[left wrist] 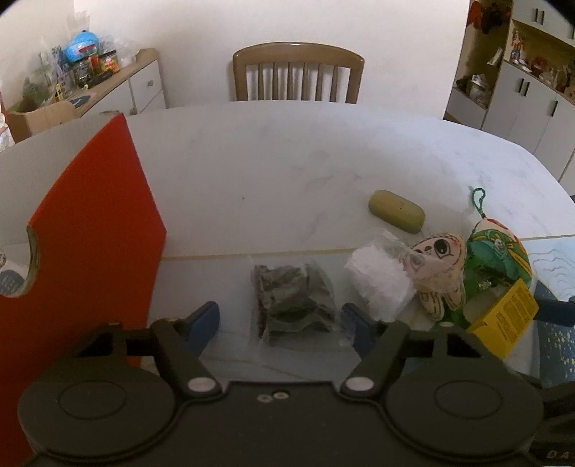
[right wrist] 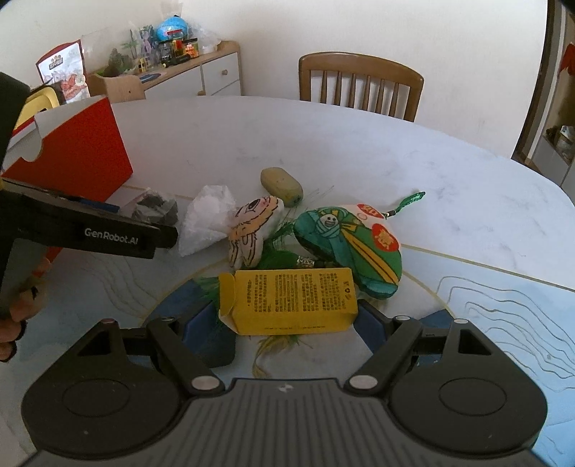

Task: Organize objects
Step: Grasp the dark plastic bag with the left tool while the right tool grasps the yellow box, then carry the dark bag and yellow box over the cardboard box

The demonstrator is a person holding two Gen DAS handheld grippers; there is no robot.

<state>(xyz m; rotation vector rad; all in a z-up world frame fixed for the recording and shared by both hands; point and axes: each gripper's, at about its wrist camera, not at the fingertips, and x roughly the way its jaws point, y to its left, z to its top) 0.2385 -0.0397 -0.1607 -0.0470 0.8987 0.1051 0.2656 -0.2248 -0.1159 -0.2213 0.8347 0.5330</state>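
Across your pale marble counter [left wrist: 287, 161] stands a wooden chair [left wrist: 297, 72] against a plain white wall [left wrist: 251, 25]. A cluttered sideboard [right wrist: 201, 75] sits to the left (toys and jars), white cabinets [left wrist: 532, 93] to the right.

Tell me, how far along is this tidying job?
Barely begun. Nothing visibly sits in the red box. The right tongs flank the yellow carton; the left tongs straddle a dark packet. The plush toys, white bag and olive case wait.
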